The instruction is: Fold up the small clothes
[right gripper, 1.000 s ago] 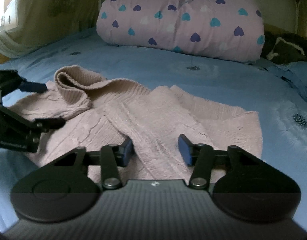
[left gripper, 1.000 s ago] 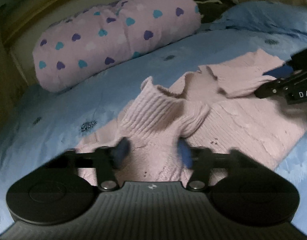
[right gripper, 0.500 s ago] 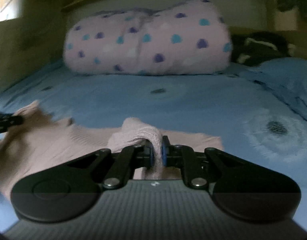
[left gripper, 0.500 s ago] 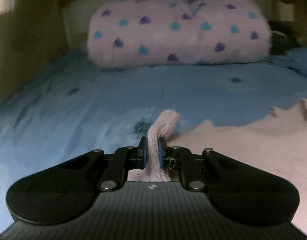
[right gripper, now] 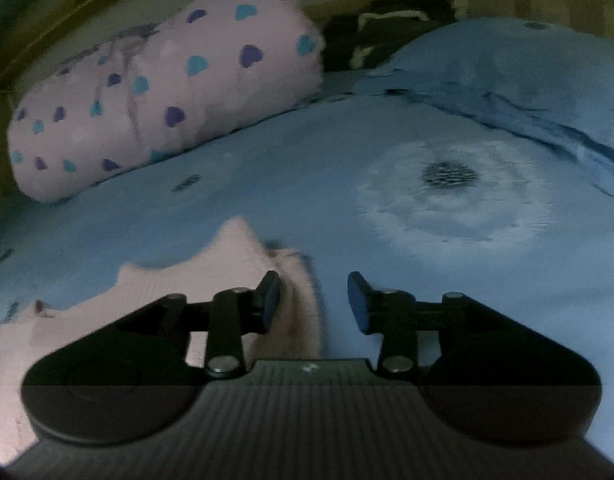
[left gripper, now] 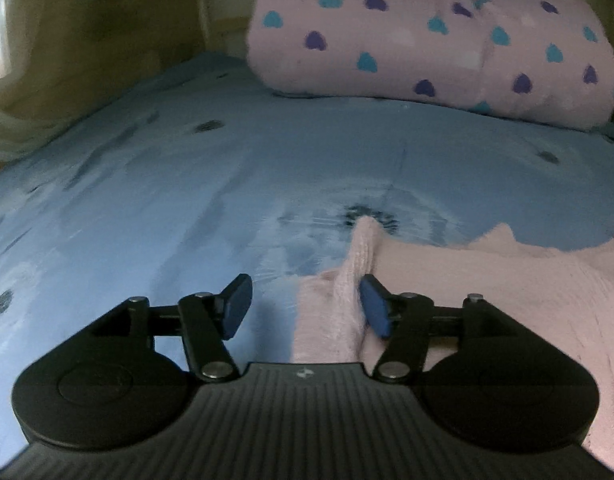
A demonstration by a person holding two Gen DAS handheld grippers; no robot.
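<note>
A pale pink knit sweater (left gripper: 487, 280) lies on the blue bedsheet (left gripper: 187, 200). In the left wrist view my left gripper (left gripper: 305, 306) is open over the sweater's left edge; a raised fold of knit (left gripper: 357, 268) stands just inside the right finger, loose. In the right wrist view the sweater (right gripper: 155, 292) lies lower left. My right gripper (right gripper: 313, 302) is open at the sweater's right edge, its left finger over the knit, its right finger over bare sheet.
A pink bundle with blue and purple hearts (left gripper: 427, 40) lies at the head of the bed; it also shows in the right wrist view (right gripper: 159, 92). A blue pillow (right gripper: 507, 72) and dark clothing (right gripper: 387, 32) sit at the far right. Wall at left.
Both grippers were shut on folds of the sweater half a second ago and have now opened and let go. The knit has dropped onto the sheet.
</note>
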